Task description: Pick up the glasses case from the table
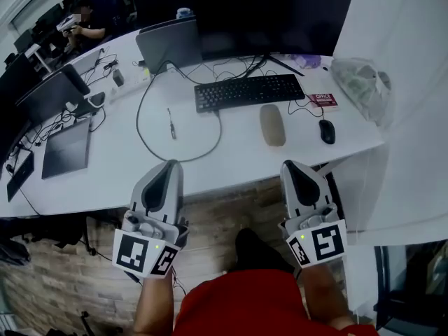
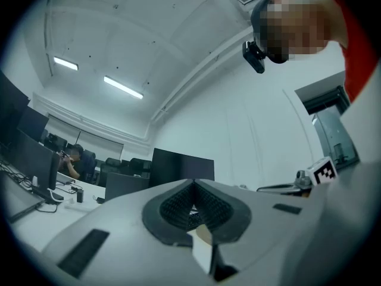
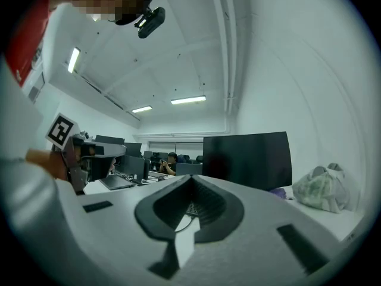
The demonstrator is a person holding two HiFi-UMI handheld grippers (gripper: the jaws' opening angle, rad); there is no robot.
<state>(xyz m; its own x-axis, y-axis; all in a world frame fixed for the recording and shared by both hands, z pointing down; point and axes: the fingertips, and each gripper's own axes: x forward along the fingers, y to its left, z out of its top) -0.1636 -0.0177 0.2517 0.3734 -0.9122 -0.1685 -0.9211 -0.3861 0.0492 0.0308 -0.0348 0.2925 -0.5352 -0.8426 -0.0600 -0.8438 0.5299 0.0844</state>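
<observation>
The glasses case (image 1: pixel 272 124), a beige oval pouch, lies on the white desk (image 1: pixel 231 170) just in front of the black keyboard (image 1: pixel 249 91) and left of the black mouse (image 1: pixel 327 131). My right gripper (image 1: pixel 289 164) hovers at the desk's near edge, a short way in front of the case, jaws together and holding nothing. My left gripper (image 1: pixel 171 164) is level with it, further left, also closed and empty. In the left gripper view the left gripper (image 2: pixel 193 182) has its jaws meeting at the tip. The right gripper view shows the right gripper (image 3: pixel 190 177) the same way.
A large dark monitor (image 1: pixel 269 16) and a grey laptop (image 1: pixel 170 44) stand behind the keyboard. A black cable (image 1: pixel 143 142) loops across the desk. A clear plastic bag (image 1: pixel 360 82) and a small red box (image 1: pixel 323 101) sit at the right. A person (image 1: pixel 91 19) sits far left.
</observation>
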